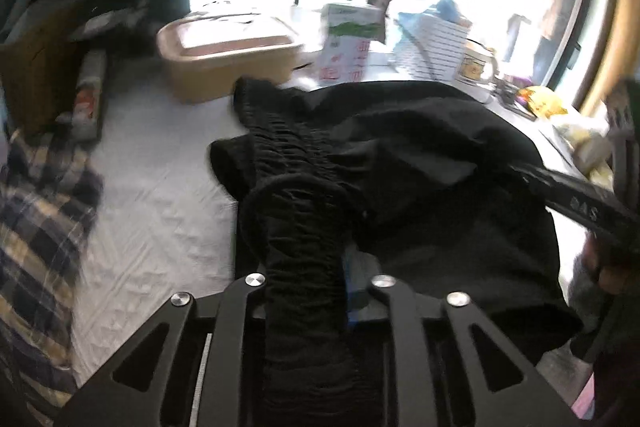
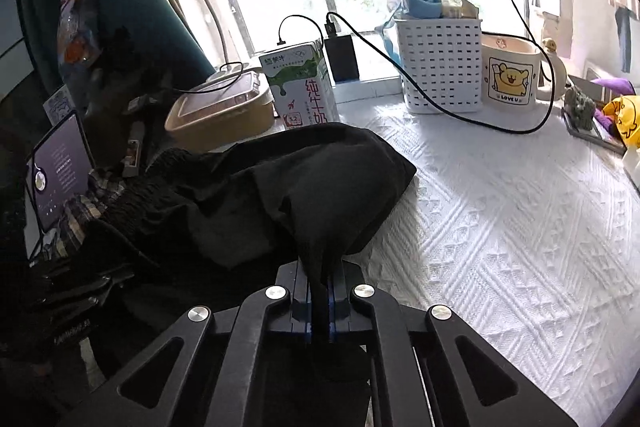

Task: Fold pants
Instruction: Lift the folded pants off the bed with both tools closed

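Observation:
The black pants lie bunched on the white textured tablecloth. My left gripper is shut on the ribbed elastic waistband, which runs up between its fingers and hides the tips. My right gripper is shut on a pinch of the pants fabric, lifted a little off the cloth. The waistband also shows at the left of the right wrist view. The right gripper's body crosses the right edge of the left wrist view.
At the table's back stand a tan lidded box, a milk carton, a white basket and a bear mug; a black cable loops across. A plaid cloth and tablet lie left.

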Available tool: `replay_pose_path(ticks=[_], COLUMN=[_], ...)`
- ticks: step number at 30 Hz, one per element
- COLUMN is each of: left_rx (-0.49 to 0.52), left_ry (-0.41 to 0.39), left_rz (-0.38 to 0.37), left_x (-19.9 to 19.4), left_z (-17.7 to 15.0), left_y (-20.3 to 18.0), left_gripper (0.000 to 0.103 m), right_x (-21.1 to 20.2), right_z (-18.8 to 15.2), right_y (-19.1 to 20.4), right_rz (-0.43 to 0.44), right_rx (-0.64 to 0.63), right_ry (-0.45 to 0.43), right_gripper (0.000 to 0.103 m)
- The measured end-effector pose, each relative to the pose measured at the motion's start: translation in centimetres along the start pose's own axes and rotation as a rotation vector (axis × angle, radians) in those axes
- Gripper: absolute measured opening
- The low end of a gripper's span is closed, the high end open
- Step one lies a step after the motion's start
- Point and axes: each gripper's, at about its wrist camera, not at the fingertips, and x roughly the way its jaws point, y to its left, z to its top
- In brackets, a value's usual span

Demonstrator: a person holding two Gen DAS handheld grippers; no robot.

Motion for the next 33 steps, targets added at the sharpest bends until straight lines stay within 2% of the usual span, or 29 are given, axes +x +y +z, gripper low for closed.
replay_pose_path(ticks=[2,7,10,11,12,14,15,16,23,26,30,33], left_rx=[0.009,-0.063,-0.028,-0.015,0.001,0.042,0.055,0.052,0.071,0.062,0.038,0.034], left_ry=[0.007,0.040,0.054,0.054,0.050,0.042,0.040,0.039,0.014,0.009,0.003,-0.006], left_rz=[0.025,0.084,0.074,0.071,0.057,0.060,0.051,0.033,0.007,-0.011,-0.040,-0.053], left_x=[0.3,2.0,2.3,2.3,2.3,2.3,2.4,2.4,1.9,1.8,1.6,1.3], left_z=[-0.1,-0.3,0.0,0.0,0.0,0.0,0.0,0.0,-0.3,-0.1,0.0,0.0], left_y=[0.0,0.8,0.2,0.0,-0.3,-1.0,-1.2,-1.2,-1.3,-1.0,-0.6,-0.5], left_gripper=[0.032,0.071,0.074,0.072,0.053,0.041,0.031,0.027,0.018,0.017,0.017,0.016], right_x=[0.4,0.7,0.4,0.4,0.3,0.3,0.4,0.4,1.7,2.6,2.8,2.9], right_z=[-0.4,-1.0,-1.2,-1.3,-1.4,-1.5,-1.4,-1.4,-1.3,-1.2,-1.1,-1.1], right_y=[-0.2,-0.8,-1.1,-1.2,-1.4,-1.5,-1.5,-1.4,-1.5,-2.0,-1.4,-1.1], right_rz=[0.012,0.025,0.042,0.050,0.058,0.068,0.070,0.070,0.073,0.060,0.051,0.030], right_rx=[0.013,0.034,0.037,0.042,0.047,0.052,0.050,0.046,0.045,0.077,0.041,0.029], right_ry=[0.008,0.014,0.013,0.012,0.010,0.010,0.010,0.013,0.073,0.114,0.117,0.114], right_gripper=[0.005,0.005,0.005,0.005,0.005,0.005,0.005,0.005,0.006,0.015,0.024,0.024])
